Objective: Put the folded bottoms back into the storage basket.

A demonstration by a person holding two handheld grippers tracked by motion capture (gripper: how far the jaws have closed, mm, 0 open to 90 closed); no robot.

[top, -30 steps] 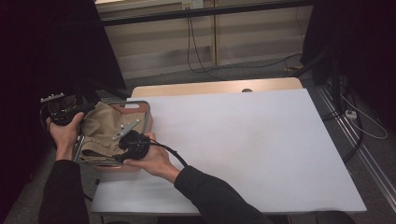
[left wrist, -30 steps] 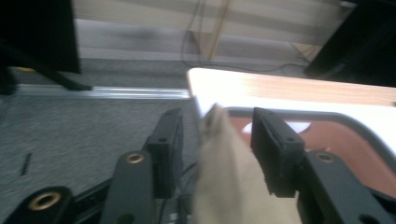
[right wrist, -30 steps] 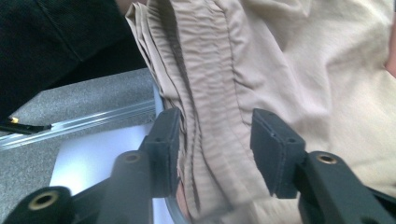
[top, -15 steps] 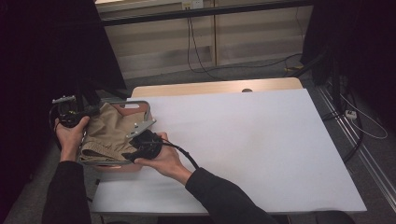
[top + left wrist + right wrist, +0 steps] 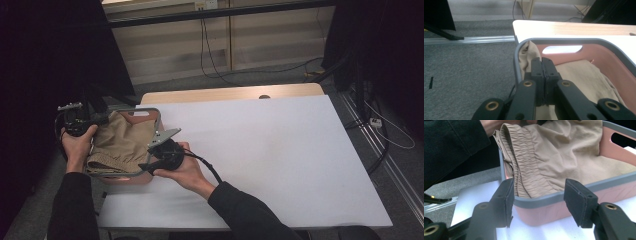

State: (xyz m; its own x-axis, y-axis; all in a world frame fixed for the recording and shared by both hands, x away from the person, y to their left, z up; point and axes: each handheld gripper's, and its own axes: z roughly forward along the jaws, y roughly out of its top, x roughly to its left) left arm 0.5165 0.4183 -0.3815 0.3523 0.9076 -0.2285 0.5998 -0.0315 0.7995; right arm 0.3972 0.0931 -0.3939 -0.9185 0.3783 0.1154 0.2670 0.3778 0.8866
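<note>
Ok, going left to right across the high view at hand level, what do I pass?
Left tool → tan cloth in the pink basket → right tool → bare white table.

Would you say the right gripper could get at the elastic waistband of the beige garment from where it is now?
Probably yes: the right gripper is open, and the elastic waistband drapes over the pink basket's grey rim straight ahead, nothing between them.

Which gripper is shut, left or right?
The left gripper: its jaws are pressed together at the basket rim by the tan cloth. The right gripper stands open before the rim.
</note>
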